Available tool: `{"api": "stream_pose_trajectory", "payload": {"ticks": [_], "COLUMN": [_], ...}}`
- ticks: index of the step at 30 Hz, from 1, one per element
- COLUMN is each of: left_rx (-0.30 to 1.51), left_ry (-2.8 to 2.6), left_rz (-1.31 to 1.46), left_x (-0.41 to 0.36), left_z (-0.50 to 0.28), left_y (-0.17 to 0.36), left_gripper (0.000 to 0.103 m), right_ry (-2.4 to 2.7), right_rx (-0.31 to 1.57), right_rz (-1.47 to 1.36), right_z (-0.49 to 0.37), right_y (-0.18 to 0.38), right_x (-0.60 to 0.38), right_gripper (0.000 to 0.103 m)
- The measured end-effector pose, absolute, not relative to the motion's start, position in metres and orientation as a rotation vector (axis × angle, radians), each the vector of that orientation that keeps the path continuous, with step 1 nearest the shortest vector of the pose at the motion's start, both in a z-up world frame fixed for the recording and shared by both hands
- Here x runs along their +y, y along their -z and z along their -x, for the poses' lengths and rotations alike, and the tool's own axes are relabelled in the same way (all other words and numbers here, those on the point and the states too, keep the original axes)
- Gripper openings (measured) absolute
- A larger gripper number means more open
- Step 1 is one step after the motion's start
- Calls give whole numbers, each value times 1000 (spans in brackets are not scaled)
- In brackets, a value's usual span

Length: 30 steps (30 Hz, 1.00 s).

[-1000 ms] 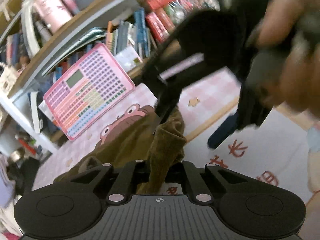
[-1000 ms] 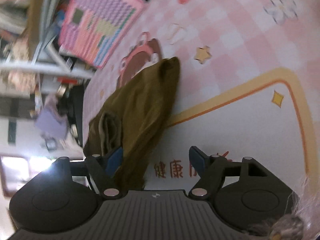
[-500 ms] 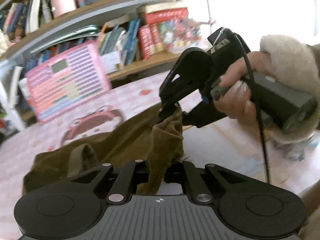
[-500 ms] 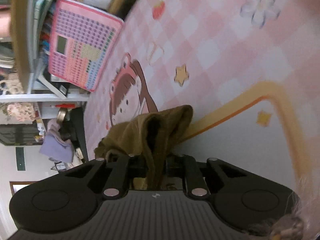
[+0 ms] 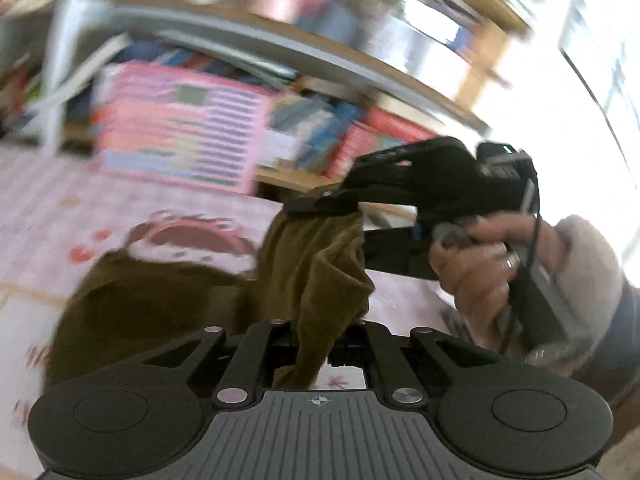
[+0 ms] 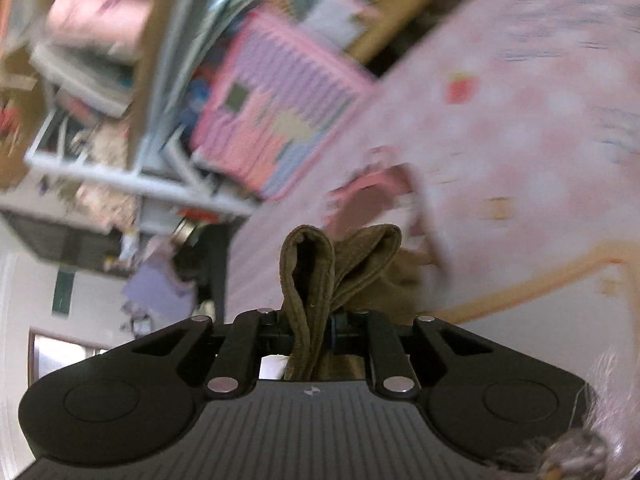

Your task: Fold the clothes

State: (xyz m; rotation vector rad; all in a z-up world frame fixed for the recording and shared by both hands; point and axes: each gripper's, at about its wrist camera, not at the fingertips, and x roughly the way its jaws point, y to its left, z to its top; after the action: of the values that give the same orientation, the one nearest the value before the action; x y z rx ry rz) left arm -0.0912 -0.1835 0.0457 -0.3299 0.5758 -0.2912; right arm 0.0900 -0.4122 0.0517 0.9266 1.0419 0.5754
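Observation:
An olive-brown corduroy garment (image 5: 168, 304) hangs over the pink checked mat (image 5: 52, 216). My left gripper (image 5: 316, 344) is shut on a bunched edge of it, low in the left wrist view. Further off in that view the right gripper (image 5: 320, 206), held by a hand (image 5: 476, 268) in a fluffy sleeve, pinches another fold of the same cloth. In the right wrist view my right gripper (image 6: 314, 332) is shut on a doubled fold of the garment (image 6: 320, 264), which loops up above the jaws. Both views are motion-blurred.
A pink chart board (image 5: 180, 132) leans against a bookshelf (image 5: 360, 136) full of books beyond the mat. A white metal rack (image 6: 132, 184) stands left in the right wrist view. The mat's orange border (image 6: 540, 276) runs at the right.
The right gripper went from open beside the garment to shut on a fold of it, then lifted. Both grippers rose with the cloth, and the left view rolled.

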Motion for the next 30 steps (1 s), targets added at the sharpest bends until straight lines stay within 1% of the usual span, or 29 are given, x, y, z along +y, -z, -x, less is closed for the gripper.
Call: {"api": "stream_pose_trajectory", "payload": {"ticks": [3,5,6,8,11,12,13,15,17,18,19,21,23,24,25,26,27,28,29,30], "left_rx": [590,626,648,709,776,774,772,758,736,722,716,727,763,781,799,809,818,828,798,718], "left_ry": [212,154,132,116,105,113,123,149,195,223,246,286,321,339,357,362,366,370,389,421], "left_rz": [426,472,492,533,508,493,478,463,458,458,458,458,458,458,457,434,408,383,341,297], "left_x": [-145,-119,-107,-82,-54,-47,-40,-28,-20,-17,-17,-20,-28,-32,-35,-40,-45,-50,-54,-56], "left_z": [95,93,92,89,87,87,87,85,78,73,66,51,33,24,15,12,10,7,11,22], "left_y": [-37,-27,-21,-9,0,-1,-2,-6,-9,-10,-10,-7,0,4,8,9,9,10,5,-5], "left_gripper": [8,12,12,13,24,32,36,36,46,56,59,59,59,57,55,49,16,8,8,8], "right_ry": [-619,-624,-617,-600,-551,-540,-528,-490,-418,-367,-311,-212,-147,-129,-112,-97,-84,-69,-60,-55], "right_rx": [1058,1073,1079,1089,1091,1077,1048,983,914,882,851,825,839,854,869,884,895,901,905,907], "right_rz": [-857,-812,-793,-764,-766,-779,-794,-817,-798,-757,-705,-593,-508,-491,-481,-476,-473,-467,-458,-444], "right_z": [-96,-101,-103,-108,-109,-107,-103,-93,-77,-66,-54,-27,1,12,22,30,36,42,45,48], "right_y": [-56,-54,-51,-44,-37,-38,-40,-47,-51,-53,-54,-51,-42,-36,-30,-24,-18,-13,-8,-6], "right_x": [-362,-332,-319,-293,-272,-272,-275,-281,-293,-298,-303,-308,-309,-307,-305,-303,-300,-297,-293,-289], "right_gripper": [16,21,27,50,51,52,55,59,61,63,64,65,65,65,65,65,65,65,65,65]}}
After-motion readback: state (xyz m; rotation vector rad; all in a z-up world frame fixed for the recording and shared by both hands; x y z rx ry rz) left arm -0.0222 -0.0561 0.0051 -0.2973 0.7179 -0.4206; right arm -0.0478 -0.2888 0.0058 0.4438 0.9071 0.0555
